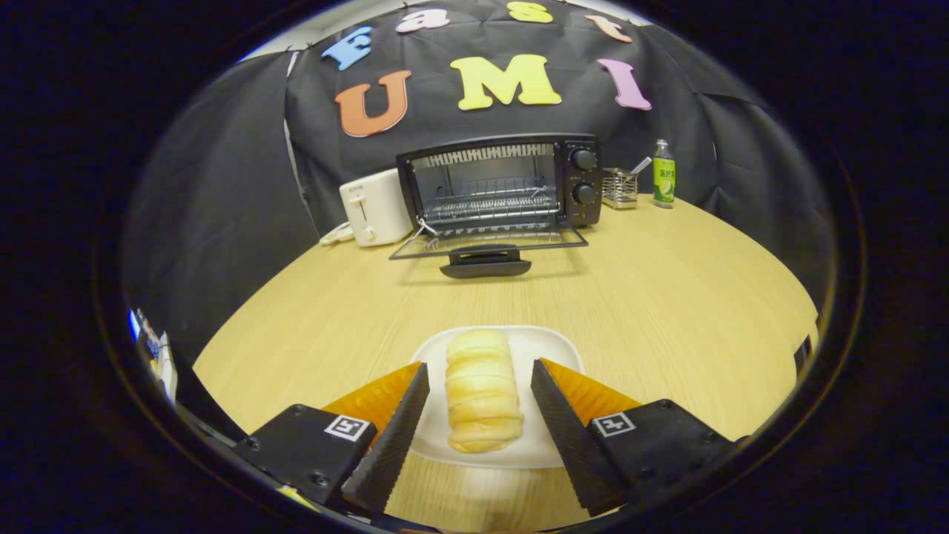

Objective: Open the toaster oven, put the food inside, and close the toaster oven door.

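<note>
Straddling bread (482, 391) on plate (552, 348), gripper (480, 415) released, fingers (397, 430) flanking roll with gaps either side, neither pressing yet. Sitting on table (667, 297) well short of oven (498, 185); door (485, 243) already lying open, rack bare. Working pick-up step, by look of it (opening done). Next likely calling for closing gently on soft roll, lifting clear of plate, carrying beyond fingers over door onto rack.
</note>
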Available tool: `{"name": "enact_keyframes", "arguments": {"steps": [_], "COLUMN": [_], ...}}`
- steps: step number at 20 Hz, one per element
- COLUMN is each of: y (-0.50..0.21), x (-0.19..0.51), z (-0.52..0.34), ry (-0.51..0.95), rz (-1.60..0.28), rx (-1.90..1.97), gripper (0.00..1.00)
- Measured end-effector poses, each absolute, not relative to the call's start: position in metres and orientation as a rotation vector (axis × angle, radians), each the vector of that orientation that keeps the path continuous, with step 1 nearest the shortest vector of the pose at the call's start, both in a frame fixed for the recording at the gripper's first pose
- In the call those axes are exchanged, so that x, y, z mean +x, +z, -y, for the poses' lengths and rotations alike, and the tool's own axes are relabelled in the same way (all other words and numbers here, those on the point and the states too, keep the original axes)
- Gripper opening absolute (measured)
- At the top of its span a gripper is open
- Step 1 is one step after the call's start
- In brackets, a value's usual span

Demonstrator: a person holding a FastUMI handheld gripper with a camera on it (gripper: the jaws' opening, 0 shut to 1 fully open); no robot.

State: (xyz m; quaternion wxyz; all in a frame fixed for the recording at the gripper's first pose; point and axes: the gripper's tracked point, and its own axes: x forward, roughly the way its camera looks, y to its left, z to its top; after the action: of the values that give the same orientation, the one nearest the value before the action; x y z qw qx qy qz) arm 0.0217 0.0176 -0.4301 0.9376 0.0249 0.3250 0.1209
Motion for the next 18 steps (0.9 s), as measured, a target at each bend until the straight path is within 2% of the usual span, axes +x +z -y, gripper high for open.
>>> {"name": "enact_keyframes", "arguments": {"steps": [1, 5, 12, 18], "y": [-0.431, -0.434, -0.442, -0.436], "x": [0.020, 0.019, 0.017, 0.015], "z": [-0.016, -0.011, -0.014, -0.020], "ry": [0.246, 0.215, 0.225, 0.264], "rz": [-0.657, -0.659, -0.718, -0.703], "rx": [0.031, 0.030, 0.033, 0.116], "gripper": [0.93, 0.79, 0.76, 0.63]}}
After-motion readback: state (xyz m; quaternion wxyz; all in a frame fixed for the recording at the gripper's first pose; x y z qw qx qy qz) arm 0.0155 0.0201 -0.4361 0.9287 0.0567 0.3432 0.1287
